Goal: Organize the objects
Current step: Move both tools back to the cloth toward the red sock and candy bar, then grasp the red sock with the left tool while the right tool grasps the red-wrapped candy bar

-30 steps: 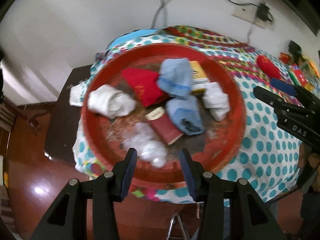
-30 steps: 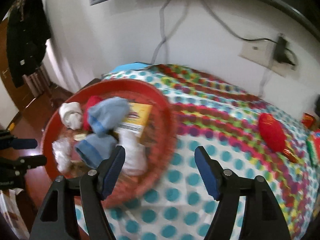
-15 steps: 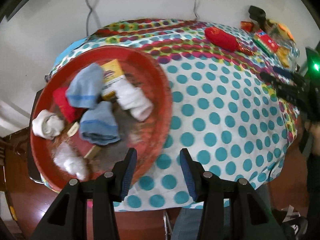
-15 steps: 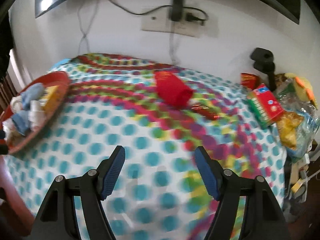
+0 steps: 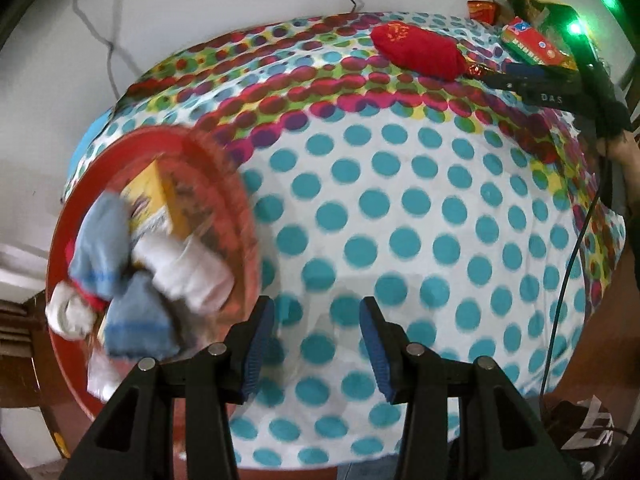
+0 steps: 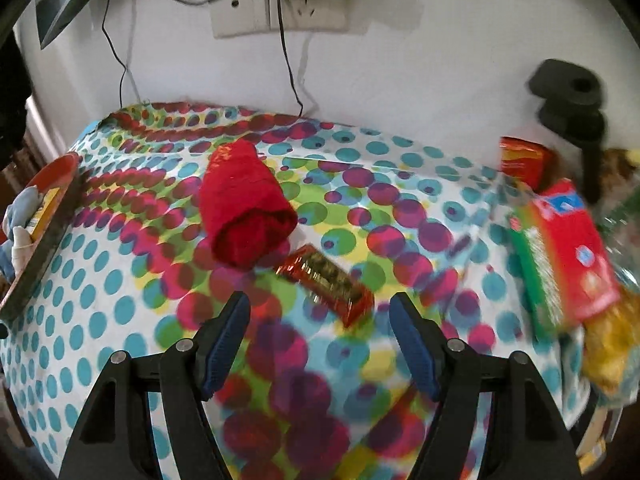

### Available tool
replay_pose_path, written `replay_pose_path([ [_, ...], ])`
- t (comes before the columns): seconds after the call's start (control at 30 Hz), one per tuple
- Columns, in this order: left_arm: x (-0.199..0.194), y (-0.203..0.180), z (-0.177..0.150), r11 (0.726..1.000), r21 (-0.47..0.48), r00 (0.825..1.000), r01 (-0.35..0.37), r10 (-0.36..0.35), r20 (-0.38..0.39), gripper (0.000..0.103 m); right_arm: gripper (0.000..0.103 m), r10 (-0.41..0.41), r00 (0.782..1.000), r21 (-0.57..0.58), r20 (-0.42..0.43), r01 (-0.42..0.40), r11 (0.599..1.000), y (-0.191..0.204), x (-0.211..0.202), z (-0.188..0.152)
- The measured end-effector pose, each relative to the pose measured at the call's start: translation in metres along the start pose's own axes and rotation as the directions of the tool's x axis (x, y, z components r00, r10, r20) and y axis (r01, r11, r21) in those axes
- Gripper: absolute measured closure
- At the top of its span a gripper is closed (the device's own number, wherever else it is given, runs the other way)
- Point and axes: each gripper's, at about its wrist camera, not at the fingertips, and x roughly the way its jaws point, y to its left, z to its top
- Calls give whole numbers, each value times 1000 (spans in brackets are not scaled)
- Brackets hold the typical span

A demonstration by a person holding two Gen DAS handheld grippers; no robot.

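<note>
A rolled red cloth (image 6: 244,212) lies on the dotted tablecloth (image 6: 120,280), with a small red and gold packet (image 6: 326,284) just in front of it. My right gripper (image 6: 320,320) hangs open close above the packet, nothing between its pads. The red cloth (image 5: 418,50) also shows far off in the left wrist view. My left gripper (image 5: 316,324) is open and empty over bare tablecloth, beside the red tray (image 5: 236,208). The tray holds blue and white rolled cloths (image 5: 188,276) and a yellow box (image 5: 160,200).
A red and green box (image 6: 568,248), a red packet (image 6: 524,160) and yellow snack bags (image 6: 608,344) crowd the right end of the table. A black stand (image 6: 568,100) and wall sockets with cables (image 6: 280,8) sit behind. The tray's rim (image 6: 48,220) lies far left.
Both grippers swept right from over the tray across the table. The right one now sits lower over the red cloth and packet; the tray slid to the left edge of both views.
</note>
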Motion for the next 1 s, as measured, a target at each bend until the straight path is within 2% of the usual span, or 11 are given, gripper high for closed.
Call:
replay_pose_path([
  [0.13, 12, -3, 28, 999, -33, 999, 32, -32, 3, 58, 33, 33, 999, -11, -19, -33, 999, -7, 20, 8],
  [0.23, 22, -5, 54, 997, -61, 999, 43, -42, 11, 58, 38, 39, 999, -1, -2, -39, 999, -9, 25, 5],
  [0.3, 30, -8, 73, 996, -76, 999, 35, -35, 6, 58, 46, 19, 1000, 2, 9, -19, 1000, -8, 24, 3],
  [0.43, 41, -21, 110, 993, -94, 998, 66, -64, 22, 58, 78, -47, 999, 38, 5, 47, 998, -4, 19, -2],
  [0.5, 43, -27, 126, 986, -129, 994, 106, -102, 38, 58, 78, -41, 999, 74, 3, 41, 996, -2, 13, -8],
  [0.6, 43, -35, 148, 972, -175, 987, 154, -144, 68, 58, 78, -77, 997, 98, 7, 76, 992, 6, 3, -23],
  [0.77, 38, -52, 181, 937, -250, 969, 243, -222, 112, 58, 78, -116, 993, 122, 22, 113, 986, 23, -14, -47],
  [0.83, 32, -59, 194, 932, -262, 965, 252, -220, 146, 57, 78, -121, 992, 127, 40, 115, 985, 27, -16, -52],
  [1.0, 35, -72, 219, 932, -271, 968, 240, -208, 142, 55, 77, -111, 993, 152, 43, 104, 983, 31, -19, -55],
])
